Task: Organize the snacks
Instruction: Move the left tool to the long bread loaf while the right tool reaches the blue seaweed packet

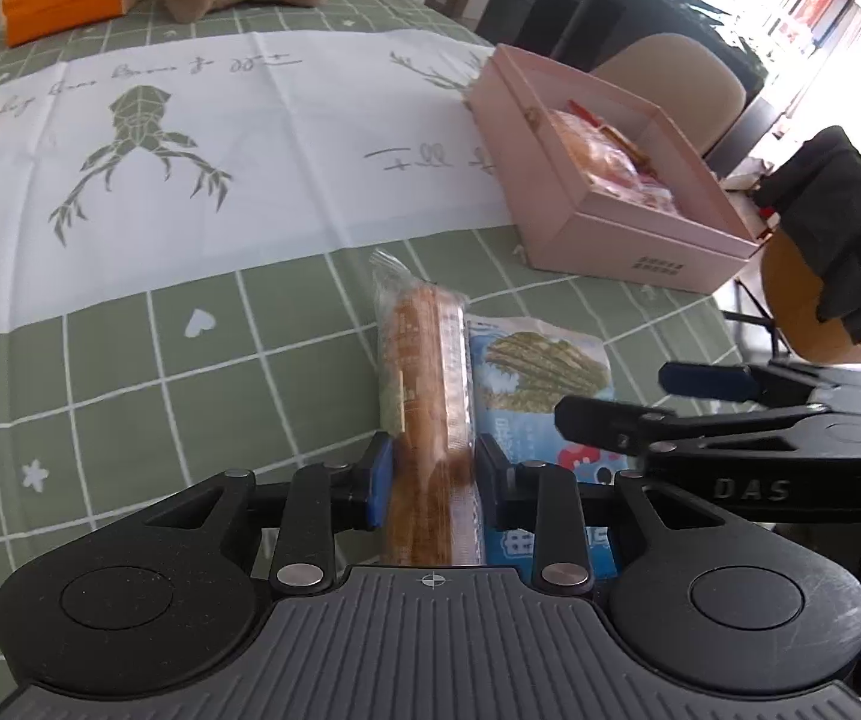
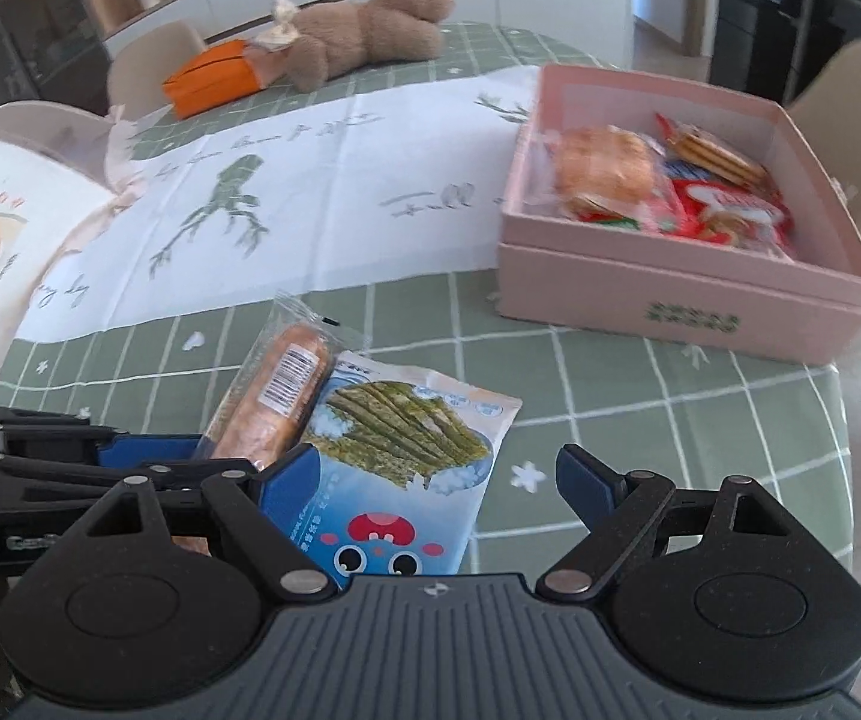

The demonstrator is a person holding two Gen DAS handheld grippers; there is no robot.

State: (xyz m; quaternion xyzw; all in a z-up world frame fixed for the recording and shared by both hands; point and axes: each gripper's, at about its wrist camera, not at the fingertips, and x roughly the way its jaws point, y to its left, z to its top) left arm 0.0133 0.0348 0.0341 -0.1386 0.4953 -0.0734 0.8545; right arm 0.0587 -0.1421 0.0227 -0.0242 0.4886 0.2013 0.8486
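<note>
Bread roll (image 1: 427, 396), clear-wrapped, long, golden-brown: clamped at its near end in the left hand-held gripper (image 1: 433, 474), the rest lying ahead on the bench (image 1: 130, 360). Seaweed-snack packet (image 2: 394, 468), pale blue, flat, cartoon face printed: between the spread pads of the right hand-held gripper (image 2: 427, 489), ungrasped, touching the roll's right side. Pink box (image 2: 670, 294), ahead and right of both: already holds several wrapped snacks. Judged partway done; these two items left to box.
</note>
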